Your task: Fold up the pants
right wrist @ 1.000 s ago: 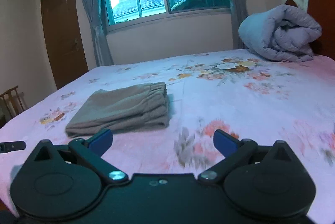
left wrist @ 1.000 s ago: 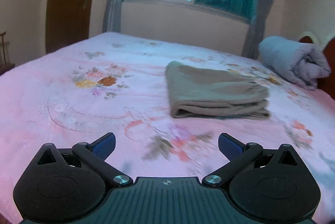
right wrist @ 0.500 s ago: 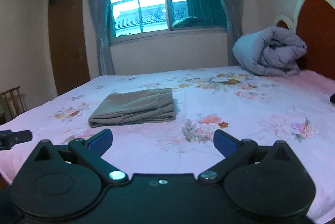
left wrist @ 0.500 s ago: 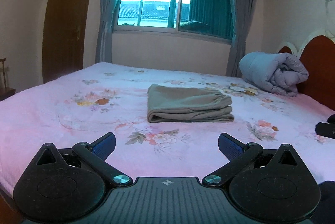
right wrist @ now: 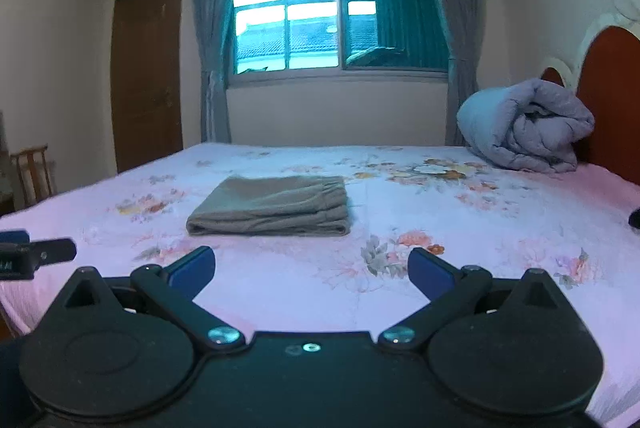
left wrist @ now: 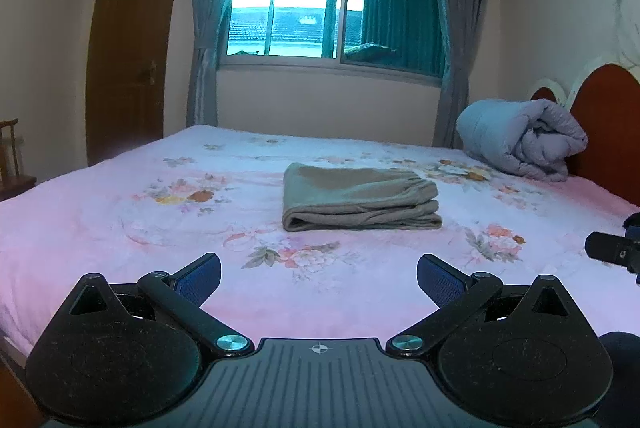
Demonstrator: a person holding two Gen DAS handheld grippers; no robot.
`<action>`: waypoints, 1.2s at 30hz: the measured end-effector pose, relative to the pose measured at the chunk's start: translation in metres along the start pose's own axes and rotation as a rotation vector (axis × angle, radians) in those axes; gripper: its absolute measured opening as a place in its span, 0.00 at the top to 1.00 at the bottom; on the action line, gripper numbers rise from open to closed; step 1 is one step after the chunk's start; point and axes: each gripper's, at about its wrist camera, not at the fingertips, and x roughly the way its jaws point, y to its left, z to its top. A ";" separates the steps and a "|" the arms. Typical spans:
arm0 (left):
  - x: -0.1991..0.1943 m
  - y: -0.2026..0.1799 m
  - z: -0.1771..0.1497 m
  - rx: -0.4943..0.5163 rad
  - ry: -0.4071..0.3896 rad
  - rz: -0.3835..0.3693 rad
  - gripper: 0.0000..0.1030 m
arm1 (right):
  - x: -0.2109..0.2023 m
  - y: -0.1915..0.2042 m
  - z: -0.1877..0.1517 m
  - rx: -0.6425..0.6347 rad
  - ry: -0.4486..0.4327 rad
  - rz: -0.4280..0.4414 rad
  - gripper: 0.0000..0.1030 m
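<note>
Looking out from the left wrist, the left gripper [left wrist: 319, 274] hangs above the near edge of a bed [left wrist: 100, 211] spread with a pink floral sheet, its blue-padded fingers [left wrist: 200, 274] spread wide and holding nothing. The olive-grey pants [left wrist: 358, 197] lie folded into a neat stack at 12 o'clock, mid-mattress, well apart from the tips. A rolled grey quilt [left wrist: 524, 139] rests at 2 o'clock against a red-brown headboard [left wrist: 604, 131]; a curtained window [left wrist: 320, 7] fills the far wall, with a brown door [left wrist: 128, 59] at 10 o'clock. From the right wrist, the right gripper [right wrist: 312, 270] is likewise wide apart and empty, over the sheet. Here the pants [right wrist: 272, 205] sit at 11 o'clock, the quilt [right wrist: 524, 127] at 2 o'clock, and a wooden chair [right wrist: 34, 167] at 9 o'clock beside the door [right wrist: 148, 67].
</note>
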 end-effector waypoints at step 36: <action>0.000 -0.009 0.000 0.044 0.001 -0.009 0.00 | 0.001 0.006 -0.002 -0.018 -0.002 0.002 0.06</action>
